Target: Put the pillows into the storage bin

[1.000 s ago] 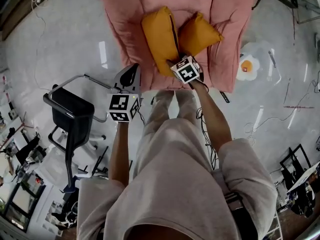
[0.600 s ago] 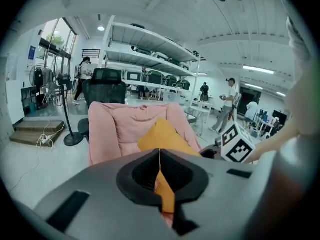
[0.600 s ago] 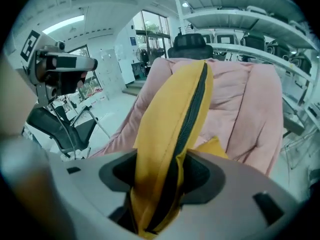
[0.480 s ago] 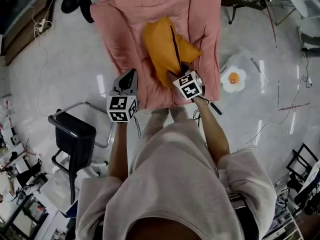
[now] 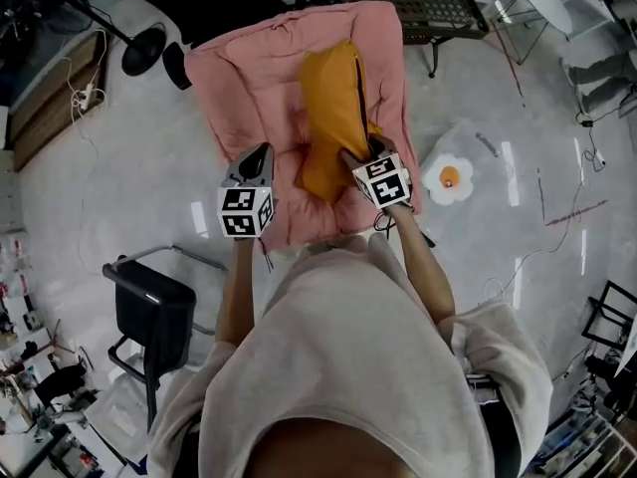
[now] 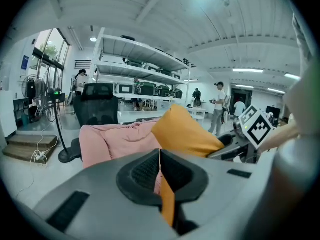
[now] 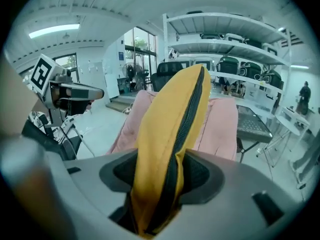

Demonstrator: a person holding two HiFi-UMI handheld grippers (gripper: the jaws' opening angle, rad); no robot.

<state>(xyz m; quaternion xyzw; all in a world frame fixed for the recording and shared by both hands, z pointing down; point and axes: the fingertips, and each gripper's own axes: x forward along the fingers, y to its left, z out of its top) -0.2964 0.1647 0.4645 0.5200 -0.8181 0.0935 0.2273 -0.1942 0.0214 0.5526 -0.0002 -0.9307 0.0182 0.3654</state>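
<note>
Right gripper (image 7: 165, 179) pinches the yellow pillow (image 7: 160, 124) at its zipper seam (image 7: 189, 111), jaws half apart, pillow bulk rising just ahead of them. Left gripper (image 6: 160, 160) is fully closed and empty, with the pillow ahead to its right. Likely light, soft and floppy, so the seam edge grips best.

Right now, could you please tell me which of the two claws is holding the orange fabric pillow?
The right claw, clamped on the orange fabric pillow along its black zipper; the left claw is shut and empty, beside it.

near end of pillow (image 5: 333, 98) hidden between jaws of right hand-held gripper (image 5: 360, 157), things on shelf (image 7: 230, 46) at 1 o'clock too small to tell
</note>
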